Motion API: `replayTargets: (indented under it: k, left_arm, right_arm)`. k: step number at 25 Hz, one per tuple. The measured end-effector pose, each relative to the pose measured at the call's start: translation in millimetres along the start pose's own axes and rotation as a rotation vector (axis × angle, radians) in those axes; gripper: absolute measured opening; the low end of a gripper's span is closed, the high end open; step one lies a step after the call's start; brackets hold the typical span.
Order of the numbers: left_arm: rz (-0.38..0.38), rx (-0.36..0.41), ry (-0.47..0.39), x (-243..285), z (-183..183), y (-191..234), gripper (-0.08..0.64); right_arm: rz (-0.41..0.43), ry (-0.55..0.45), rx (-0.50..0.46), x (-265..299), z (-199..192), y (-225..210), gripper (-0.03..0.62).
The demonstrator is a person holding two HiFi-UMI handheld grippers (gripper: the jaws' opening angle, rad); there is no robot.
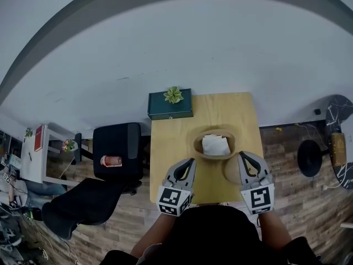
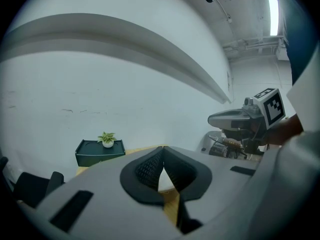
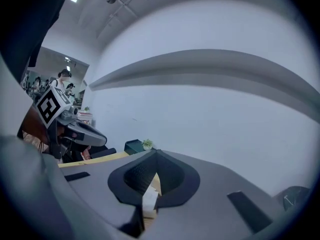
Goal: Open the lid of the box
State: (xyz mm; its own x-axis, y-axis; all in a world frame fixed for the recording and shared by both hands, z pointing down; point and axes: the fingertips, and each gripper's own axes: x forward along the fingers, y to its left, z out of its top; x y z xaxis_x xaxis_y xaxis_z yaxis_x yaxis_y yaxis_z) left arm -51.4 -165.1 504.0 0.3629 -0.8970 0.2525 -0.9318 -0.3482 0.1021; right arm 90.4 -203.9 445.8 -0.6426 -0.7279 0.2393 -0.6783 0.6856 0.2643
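My left claw is clenched with its tips meeting and nothing between them. It hangs over the counter, just left of the round box. My right claw is clenched and empty too, just right of the box. The box stands open near the middle of the counter with white paper inside. Its lid lies flat on the counter just beside it, partly beneath my right claw. At the counter's far left corner sits a dark green case with a small plant on top. A black chair stands left of the counter.
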Motion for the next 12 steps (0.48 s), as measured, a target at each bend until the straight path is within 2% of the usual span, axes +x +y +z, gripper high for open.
replayTargets:
  k: [5, 12]
  left_arm:
    - [0.001, 0.003, -0.016, -4.8, 7.9, -0.7, 0.017]
    - [-0.001, -0.005, -0.024, -6.1, 14.0, -3.7, 0.017]
  right_arm:
    - [-0.005, 0.006, 0.049, -2.9, -1.9, 4.0, 0.018]
    - [-0.055, -0.064, -0.037, -5.1, 18.3, -0.4, 0.018]
